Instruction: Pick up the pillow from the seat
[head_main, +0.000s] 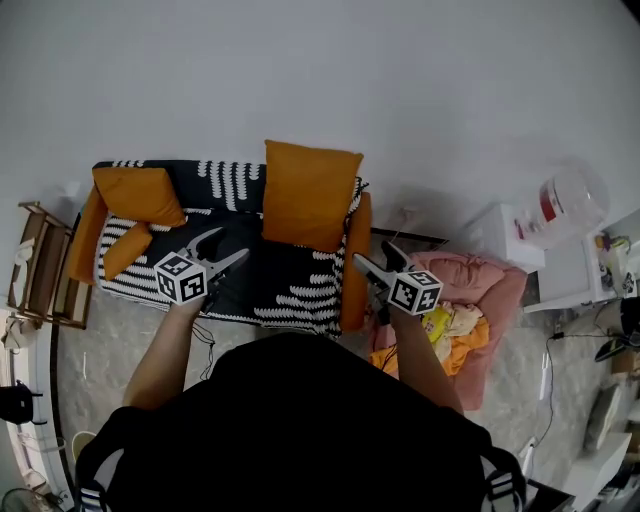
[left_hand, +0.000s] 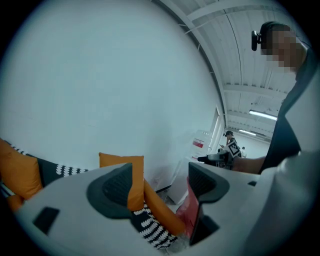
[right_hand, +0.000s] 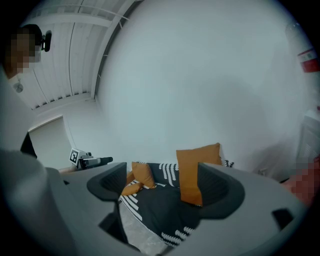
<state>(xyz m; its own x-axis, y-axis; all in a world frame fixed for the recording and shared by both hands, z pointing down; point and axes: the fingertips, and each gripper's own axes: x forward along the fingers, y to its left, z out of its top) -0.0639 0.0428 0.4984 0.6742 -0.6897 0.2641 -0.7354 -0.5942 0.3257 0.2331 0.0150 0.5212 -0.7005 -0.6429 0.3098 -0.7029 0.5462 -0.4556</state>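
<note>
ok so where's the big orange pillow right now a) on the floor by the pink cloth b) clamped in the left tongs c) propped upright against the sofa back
c: the big orange pillow stands against the sofa back, and the left tongs are open and empty.

The left gripper (left_hand: 159, 186) hides part of the upright pillow (left_hand: 114, 160).

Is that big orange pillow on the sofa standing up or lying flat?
Standing up: the big orange pillow rests on its lower edge against the sofa's backrest.
</note>
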